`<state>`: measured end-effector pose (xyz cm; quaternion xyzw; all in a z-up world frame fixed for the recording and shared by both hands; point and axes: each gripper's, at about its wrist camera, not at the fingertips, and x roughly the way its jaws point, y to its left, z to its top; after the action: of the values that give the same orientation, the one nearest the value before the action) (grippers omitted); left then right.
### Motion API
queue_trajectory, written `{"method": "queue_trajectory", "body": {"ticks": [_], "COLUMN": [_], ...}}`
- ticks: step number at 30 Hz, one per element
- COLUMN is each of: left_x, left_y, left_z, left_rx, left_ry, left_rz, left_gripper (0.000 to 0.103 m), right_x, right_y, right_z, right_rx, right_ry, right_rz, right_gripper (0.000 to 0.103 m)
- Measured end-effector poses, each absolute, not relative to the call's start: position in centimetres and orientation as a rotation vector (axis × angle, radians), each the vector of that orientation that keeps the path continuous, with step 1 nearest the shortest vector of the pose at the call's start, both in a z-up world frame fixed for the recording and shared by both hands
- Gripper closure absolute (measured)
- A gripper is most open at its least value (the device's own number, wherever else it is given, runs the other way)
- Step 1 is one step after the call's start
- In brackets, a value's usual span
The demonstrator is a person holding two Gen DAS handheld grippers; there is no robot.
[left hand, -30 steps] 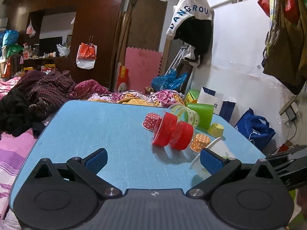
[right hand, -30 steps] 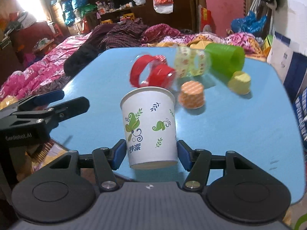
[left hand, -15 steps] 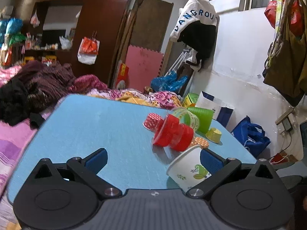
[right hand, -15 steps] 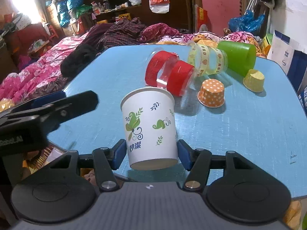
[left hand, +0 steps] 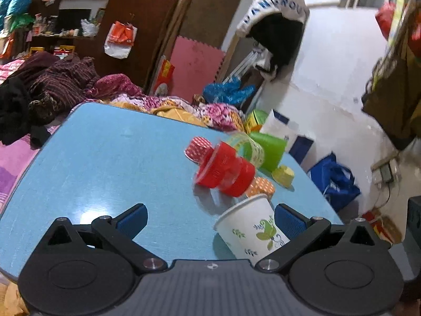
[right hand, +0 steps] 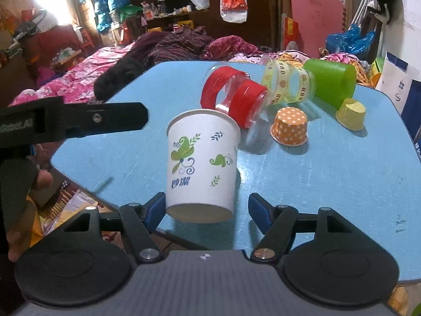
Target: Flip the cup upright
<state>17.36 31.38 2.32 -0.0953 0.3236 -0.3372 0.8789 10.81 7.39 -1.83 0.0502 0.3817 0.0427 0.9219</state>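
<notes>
Paper cup base hidden behind left gripper body; red-banded clear cup motion-blurred

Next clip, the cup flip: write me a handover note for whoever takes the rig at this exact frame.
Right gripper: open around the paper cup; one pad is at its side, the other is apart from it.
Left gripper: open, empty, beside the cup.
Cup: mouth up, near the edge of the table. I cannot tell whether its base sits flat. A red-banded cup lies on its side just behind.
Done: the cup looks upright and released.
Left: probably only to back the right gripper straight off without nudging the cup.
</notes>
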Motion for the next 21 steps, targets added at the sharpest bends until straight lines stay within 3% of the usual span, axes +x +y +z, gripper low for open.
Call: {"method": "queue_trajectory", "body": {"ticks": [21], "left_x": [19.3], "left_y": [24.1], "left_z": [1.8], "left_rx": [-0.104], "left_ry": [0.935], "left_rz": [-0.713], "left_gripper": [0.008], "right_x": [9.7], "right_y": [6.7], "right_z": [-2.1], "right_rx": [0.115], "right_ry": [0.704], "right_rz": [0.240], "right_gripper": [0.034]}}
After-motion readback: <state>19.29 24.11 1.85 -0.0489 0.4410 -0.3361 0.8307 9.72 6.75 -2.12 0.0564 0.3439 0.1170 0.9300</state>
